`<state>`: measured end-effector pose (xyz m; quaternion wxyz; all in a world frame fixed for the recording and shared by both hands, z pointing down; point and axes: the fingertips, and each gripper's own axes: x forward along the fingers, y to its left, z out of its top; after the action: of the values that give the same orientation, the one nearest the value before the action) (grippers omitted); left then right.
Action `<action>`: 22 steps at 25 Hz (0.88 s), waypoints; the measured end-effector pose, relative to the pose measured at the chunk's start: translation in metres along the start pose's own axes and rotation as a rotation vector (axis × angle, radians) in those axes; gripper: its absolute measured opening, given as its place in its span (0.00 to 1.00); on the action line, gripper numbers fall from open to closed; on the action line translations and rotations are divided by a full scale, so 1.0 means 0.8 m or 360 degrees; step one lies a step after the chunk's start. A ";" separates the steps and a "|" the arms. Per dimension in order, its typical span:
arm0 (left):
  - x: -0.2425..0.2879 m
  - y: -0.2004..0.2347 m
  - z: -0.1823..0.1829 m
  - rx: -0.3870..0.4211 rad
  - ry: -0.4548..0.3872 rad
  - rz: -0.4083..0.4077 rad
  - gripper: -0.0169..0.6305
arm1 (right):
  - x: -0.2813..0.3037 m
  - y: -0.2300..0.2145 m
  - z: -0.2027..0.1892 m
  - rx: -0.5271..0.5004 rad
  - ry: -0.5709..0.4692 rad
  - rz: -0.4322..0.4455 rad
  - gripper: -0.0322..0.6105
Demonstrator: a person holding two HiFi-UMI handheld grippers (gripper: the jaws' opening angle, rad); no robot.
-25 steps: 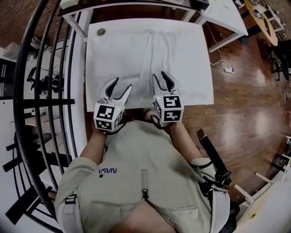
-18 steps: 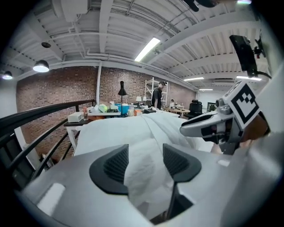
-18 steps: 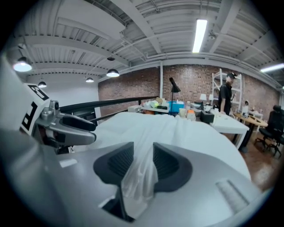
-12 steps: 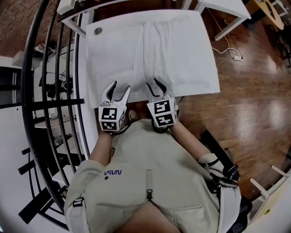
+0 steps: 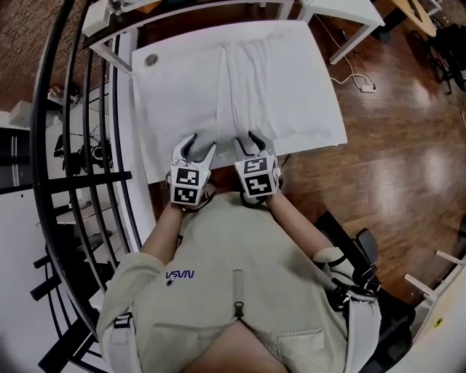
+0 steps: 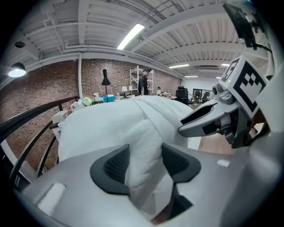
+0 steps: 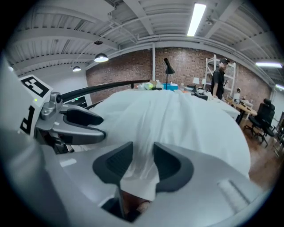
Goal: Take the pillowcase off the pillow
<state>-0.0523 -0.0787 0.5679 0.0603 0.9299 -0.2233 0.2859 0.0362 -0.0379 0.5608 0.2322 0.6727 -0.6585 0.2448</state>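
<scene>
A white pillow in its white pillowcase (image 5: 277, 87) covers most of the white table (image 5: 140, 109), with a long fold (image 5: 227, 80) down its middle. Both grippers sit at its near edge. My left gripper (image 5: 198, 143) is open, and a bulge of the pillow's near end (image 6: 142, 133) lies between its pads. My right gripper (image 5: 247, 140) is open too, its jaws having just been opening, and a hanging fold of pillowcase (image 7: 142, 133) lies between them. In the left gripper view my left gripper (image 6: 145, 159) has the right one (image 6: 208, 122) beside it. In the right gripper view my right gripper (image 7: 143, 162) sees the left one (image 7: 75, 122).
A black curved railing (image 5: 80, 146) runs along the table's left side. A round cable hole (image 5: 151, 60) sits in the table's far left corner. Wooden floor (image 5: 393, 146) lies to the right, with more white tables (image 5: 342, 11) beyond.
Both grippers have come down and toward the person, from above the pillow to its near edge. Fabric now lies between each pair of jaws.
</scene>
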 end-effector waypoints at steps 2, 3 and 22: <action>0.007 -0.001 -0.004 0.0036 0.0029 -0.0005 0.38 | 0.007 -0.002 -0.007 -0.0043 0.0039 -0.0027 0.29; 0.010 -0.002 -0.006 0.0060 0.0042 -0.0003 0.35 | 0.011 -0.003 -0.008 -0.0074 0.0056 -0.0039 0.29; -0.041 0.079 0.071 0.0003 -0.0237 0.0180 0.06 | -0.046 -0.141 0.015 -0.0183 0.0040 -0.0607 0.08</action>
<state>-0.0764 -0.1363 0.5018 0.0264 0.9346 -0.2790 0.2191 0.1486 -0.0140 0.5291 0.3206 0.7677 -0.5292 0.1666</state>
